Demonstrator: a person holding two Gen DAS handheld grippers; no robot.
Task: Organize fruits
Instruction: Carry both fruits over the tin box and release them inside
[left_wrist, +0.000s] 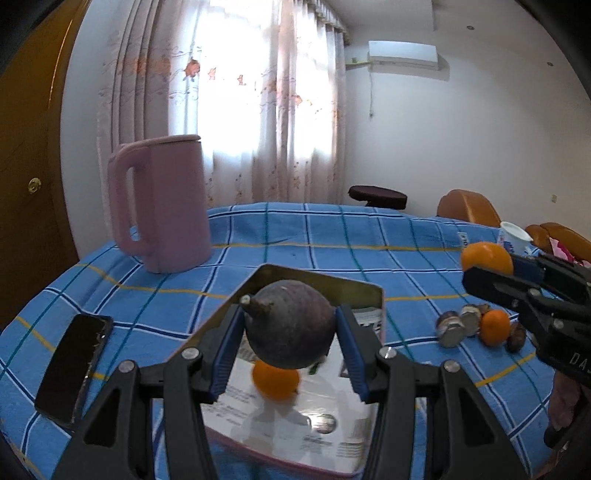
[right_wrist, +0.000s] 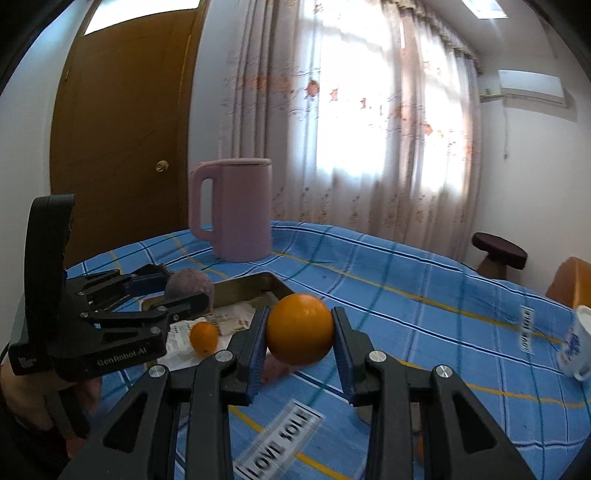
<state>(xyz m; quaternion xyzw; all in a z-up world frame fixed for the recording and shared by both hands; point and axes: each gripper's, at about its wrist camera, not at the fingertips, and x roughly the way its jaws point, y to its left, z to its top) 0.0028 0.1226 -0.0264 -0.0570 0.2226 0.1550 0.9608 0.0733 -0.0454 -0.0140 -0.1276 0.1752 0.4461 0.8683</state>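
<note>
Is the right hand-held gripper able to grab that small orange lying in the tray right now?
Probably not. The right hand-held gripper is already shut on a large orange, so its fingers are full. The small orange lies in the tray, partly under the left hand-held gripper, which holds a dark purple fruit.

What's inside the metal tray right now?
The tray holds one small orange lying on printed paper. The dark purple fruit in the left hand-held gripper hangs over it and hides part of the floor.
</note>
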